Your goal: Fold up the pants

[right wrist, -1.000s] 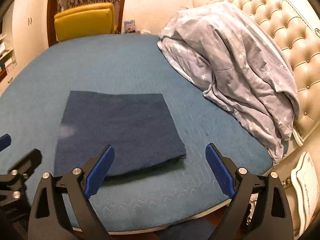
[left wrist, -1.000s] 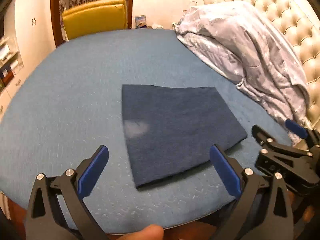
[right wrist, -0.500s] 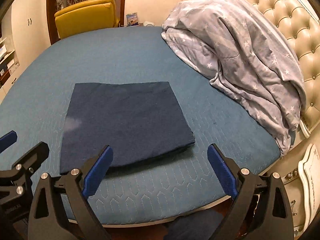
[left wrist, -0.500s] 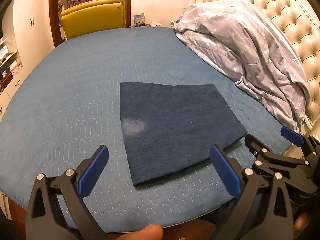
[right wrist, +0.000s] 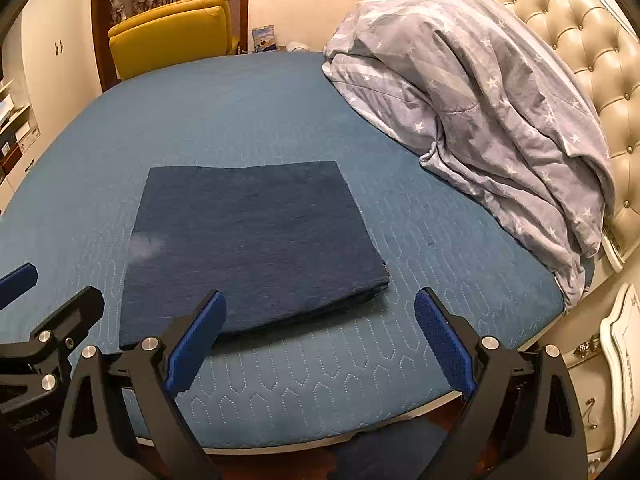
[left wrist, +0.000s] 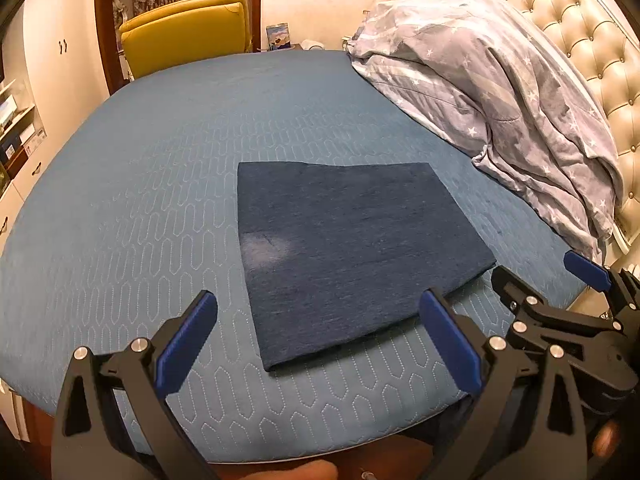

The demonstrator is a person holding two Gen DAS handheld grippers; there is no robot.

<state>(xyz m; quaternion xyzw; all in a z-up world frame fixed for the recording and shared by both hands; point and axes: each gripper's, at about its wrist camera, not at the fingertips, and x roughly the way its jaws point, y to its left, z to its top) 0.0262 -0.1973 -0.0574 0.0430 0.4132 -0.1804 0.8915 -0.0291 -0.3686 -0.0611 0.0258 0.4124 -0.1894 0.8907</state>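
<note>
- Left of the folded pants [left wrist: 352, 256], a broad band of bare blue quilted bedspread [left wrist: 120, 216] runs to the rounded mattress edge at the left of the left wrist frame; a yellow chair [left wrist: 188, 32] stands beyond the far edge, upper left.
- The left gripper [left wrist: 320, 344] hangs over the near bed edge, its blue-padded jaws spread wide and empty, touching nothing.
- The pants lie mid-frame as a flat, dark navy, near-square stack with a pale patch by the left edge; layered edges show at the near right corner.
- The right gripper [right wrist: 320, 340] is likewise spread and empty, just short of the pants' near edge.
- Only the right wrist view shows a white nightstand [right wrist: 624, 364], lower right.
- A grey star-print duvet [right wrist: 480, 92] heaps against the tufted headboard [right wrist: 592, 40], well apart from the pants.
</note>
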